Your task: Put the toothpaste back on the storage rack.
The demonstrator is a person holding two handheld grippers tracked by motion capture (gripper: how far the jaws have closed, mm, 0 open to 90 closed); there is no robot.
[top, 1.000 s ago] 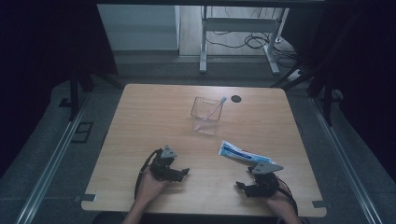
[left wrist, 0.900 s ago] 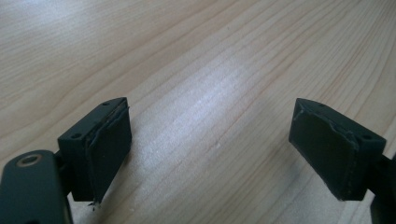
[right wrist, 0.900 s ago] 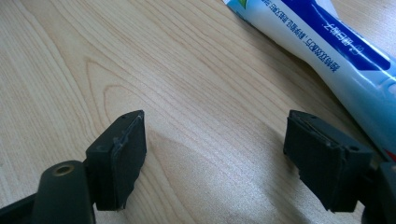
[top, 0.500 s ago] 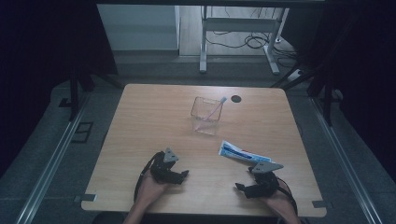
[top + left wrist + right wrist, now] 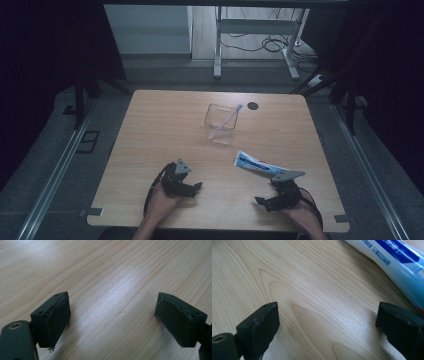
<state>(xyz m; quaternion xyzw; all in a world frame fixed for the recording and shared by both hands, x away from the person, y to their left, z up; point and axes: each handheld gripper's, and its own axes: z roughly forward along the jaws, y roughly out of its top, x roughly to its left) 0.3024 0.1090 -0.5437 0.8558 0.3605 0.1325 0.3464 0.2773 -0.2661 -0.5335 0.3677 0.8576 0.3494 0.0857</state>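
A clear square cup (image 5: 221,123) stands mid-table with a pink toothbrush (image 5: 231,115) leaning inside it. A white and blue toothpaste tube (image 5: 257,163) lies flat to the cup's front right; its side (image 5: 395,265) runs along the top right of the right gripper view. My left gripper (image 5: 194,188) rests low on the wood near the front edge, open, with bare table between its pads (image 5: 57,317). My right gripper (image 5: 264,202) sits just in front of the tube, also open with nothing held, one pad (image 5: 263,327) close to the wood.
The wooden table (image 5: 165,125) has a small black disc (image 5: 253,105) near its far edge. Metal rails (image 5: 55,175) run along both sides on the floor. A desk frame with cables (image 5: 252,40) stands beyond the table.
Both hands have shifted only slightly near the front edge; the left gripper has drifted a little toward the person. Cup, toothbrush and tube have not moved.
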